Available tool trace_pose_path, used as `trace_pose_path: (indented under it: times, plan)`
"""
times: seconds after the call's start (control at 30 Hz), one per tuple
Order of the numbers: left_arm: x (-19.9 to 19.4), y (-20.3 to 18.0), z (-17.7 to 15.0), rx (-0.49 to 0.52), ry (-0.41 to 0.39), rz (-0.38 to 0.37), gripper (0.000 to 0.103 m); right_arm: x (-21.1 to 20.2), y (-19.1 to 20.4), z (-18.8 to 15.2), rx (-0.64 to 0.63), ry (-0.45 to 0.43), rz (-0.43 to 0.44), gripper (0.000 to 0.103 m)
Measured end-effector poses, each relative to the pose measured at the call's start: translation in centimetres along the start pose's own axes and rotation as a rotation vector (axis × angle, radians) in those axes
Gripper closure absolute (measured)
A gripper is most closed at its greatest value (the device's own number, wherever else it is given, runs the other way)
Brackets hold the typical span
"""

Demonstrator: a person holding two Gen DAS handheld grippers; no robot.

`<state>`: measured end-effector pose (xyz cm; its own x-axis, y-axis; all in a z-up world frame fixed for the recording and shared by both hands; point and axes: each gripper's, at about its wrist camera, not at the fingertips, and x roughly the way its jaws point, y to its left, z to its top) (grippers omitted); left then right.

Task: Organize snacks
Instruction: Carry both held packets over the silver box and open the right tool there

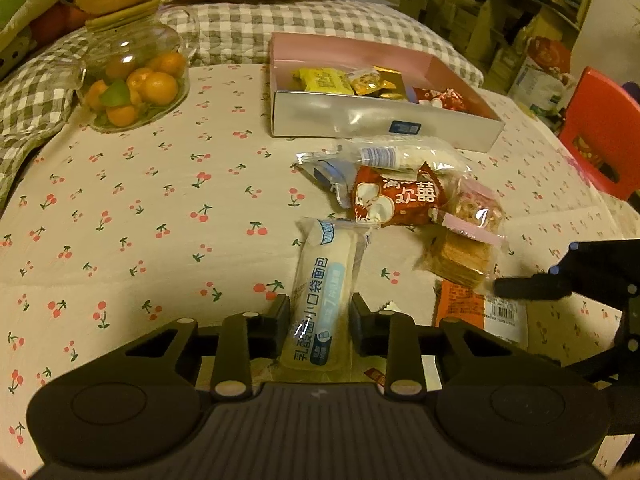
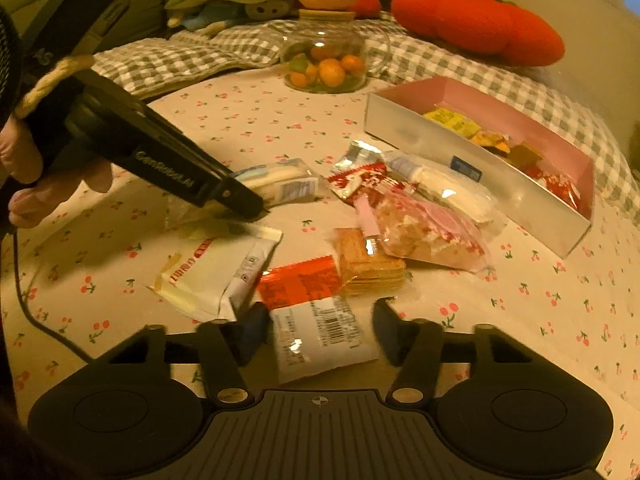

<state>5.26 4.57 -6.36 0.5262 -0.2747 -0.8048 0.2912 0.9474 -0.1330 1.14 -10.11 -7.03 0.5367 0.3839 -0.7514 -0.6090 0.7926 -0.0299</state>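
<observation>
Task is partly done, by my read. The pink-lined snack box point(image 1: 384, 120) sits at the far side of the counter point(image 1: 140, 208) and already holds a few packs: yellow packets point(image 1: 320, 79), a gold wrapper point(image 1: 370, 82) and a red one point(image 1: 442, 100). Most of the box floor looks unfilled.

Left outside the box, in a loose pile just in front of it:
- clear-wrapped white bread roll point(image 1: 400, 156), touching the box's front wall or just beside it, I can't tell which
- red pack with white characters point(image 1: 396, 200), lying over the roll's near edge
- pink-striped clear bag point(image 2: 424, 228) on top of a cracker stack point(image 2: 370, 264)
- white pouch with red lettering point(image 2: 216, 268), off to the side
- another clear pack point(image 2: 280, 184) partly hidden behind the left gripper

So I count at least 7 items yet to go in.

Left gripper point(image 1: 320, 312): jaws narrow, pads against both sides of the milky bread pack point(image 1: 320, 284), near its lower half. The pack stands up between the fingers, so I judge it gripped.

Right gripper point(image 2: 320, 328): jaws part-closed around the orange-and-white barcode pack point(image 2: 316, 320). The left finger point(image 2: 250, 332) looks to touch the pack's edge; there's a gap at the other finger. The fingers are blurred, so I read it as straddled but not yet clamped.
</observation>
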Motion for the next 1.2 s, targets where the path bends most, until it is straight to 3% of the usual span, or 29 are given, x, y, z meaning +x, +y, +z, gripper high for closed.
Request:
trace_pose_path:
  times: [0.2, 0.73, 1.2]
  plan:
    - [-0.2, 0.2, 0.2, -0.015, 0.0, 0.003, 0.079, -0.2, 0.2, 0.4, 0.005, 0.026, 0.01, 0.063]
    - [-0.7, 0.9, 0.6, -0.083, 0.018, -0.019, 0.084, -1.9, -1.6, 0.7, 0.11, 0.055, 0.026, 0.064]
    - [-1.6, 1.0, 1.4, -0.117, -0.005, -0.037, 0.085, -5.2, -3.8, 1.1, 0.212, 0.01, 0.041, 0.064]
